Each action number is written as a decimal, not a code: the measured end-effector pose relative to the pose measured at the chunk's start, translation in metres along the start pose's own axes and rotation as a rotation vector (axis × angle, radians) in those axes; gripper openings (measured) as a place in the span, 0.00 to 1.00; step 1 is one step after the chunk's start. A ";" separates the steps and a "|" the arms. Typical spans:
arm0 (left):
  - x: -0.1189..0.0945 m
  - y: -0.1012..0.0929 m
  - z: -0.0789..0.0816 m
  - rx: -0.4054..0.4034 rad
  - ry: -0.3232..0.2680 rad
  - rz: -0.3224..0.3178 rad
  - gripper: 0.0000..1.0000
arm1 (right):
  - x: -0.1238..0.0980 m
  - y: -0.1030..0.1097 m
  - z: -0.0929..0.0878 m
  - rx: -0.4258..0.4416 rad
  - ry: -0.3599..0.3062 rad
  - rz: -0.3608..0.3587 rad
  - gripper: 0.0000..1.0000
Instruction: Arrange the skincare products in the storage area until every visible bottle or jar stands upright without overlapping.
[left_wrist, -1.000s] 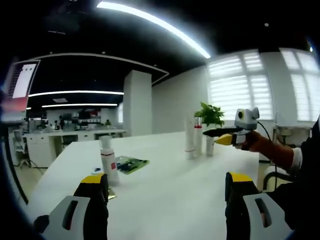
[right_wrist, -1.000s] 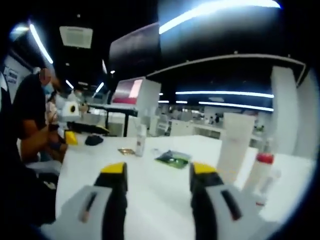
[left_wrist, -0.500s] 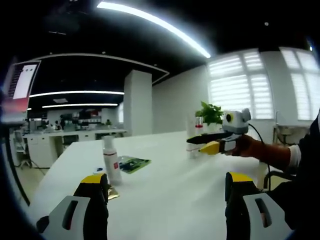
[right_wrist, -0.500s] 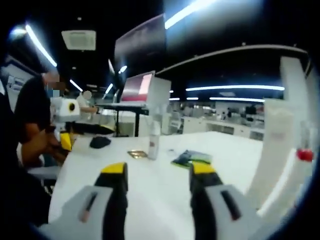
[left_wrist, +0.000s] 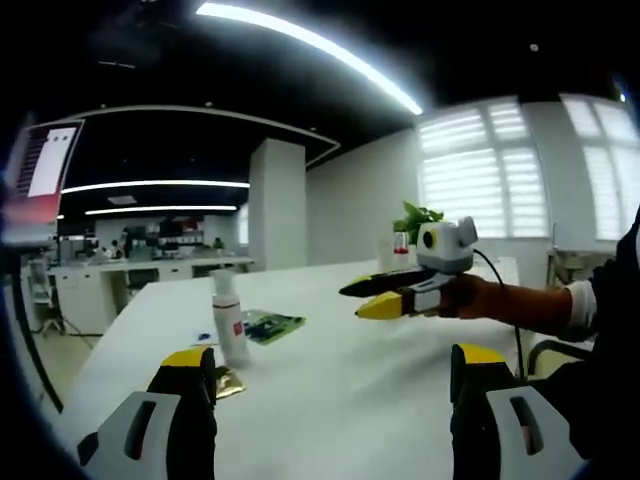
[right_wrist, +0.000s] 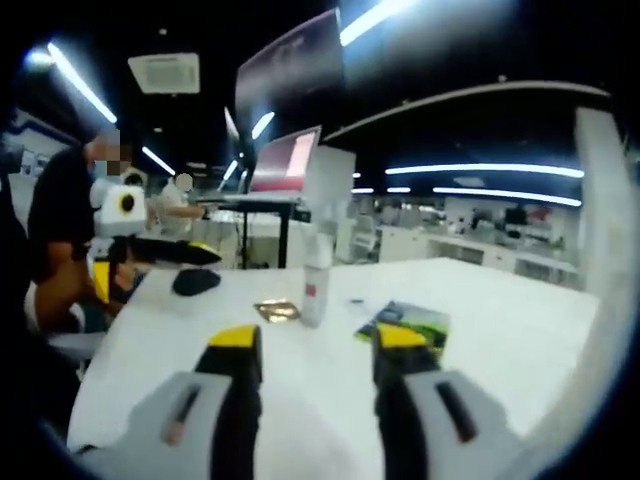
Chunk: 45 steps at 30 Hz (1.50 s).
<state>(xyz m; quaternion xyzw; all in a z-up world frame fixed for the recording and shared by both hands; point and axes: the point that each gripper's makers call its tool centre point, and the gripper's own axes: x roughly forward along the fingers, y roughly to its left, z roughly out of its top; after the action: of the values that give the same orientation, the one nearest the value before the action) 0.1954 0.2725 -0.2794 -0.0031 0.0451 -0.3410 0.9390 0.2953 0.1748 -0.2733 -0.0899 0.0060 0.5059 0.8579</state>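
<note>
The slim white plastic bottle with a red label (left_wrist: 232, 329) stands upright on the white table (left_wrist: 350, 390), ahead of the left gripper (left_wrist: 330, 420) and just beyond its left fingertip, beside a flat green packet (left_wrist: 268, 326). Both the left gripper and the right gripper (right_wrist: 312, 400) stand wide apart, holding nothing. The bottle looks light, stiff, smooth and perhaps top-heavy, so a hold around the mid-body would probably steady it best, though blur hides its cap
</note>
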 end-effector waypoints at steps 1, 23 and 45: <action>0.000 0.001 0.000 0.000 0.001 0.002 0.99 | 0.004 -0.001 -0.001 0.000 0.003 0.003 0.42; -0.013 0.024 0.002 -0.016 -0.013 0.041 0.99 | 0.083 0.019 -0.009 -0.034 0.061 0.115 0.41; -0.017 0.038 0.002 -0.027 -0.009 0.060 0.99 | 0.136 0.021 -0.026 -0.032 0.122 0.163 0.43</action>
<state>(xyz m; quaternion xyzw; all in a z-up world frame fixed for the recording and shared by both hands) 0.2072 0.3122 -0.2776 -0.0159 0.0454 -0.3118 0.9489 0.3459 0.2987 -0.3155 -0.1332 0.0573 0.5676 0.8104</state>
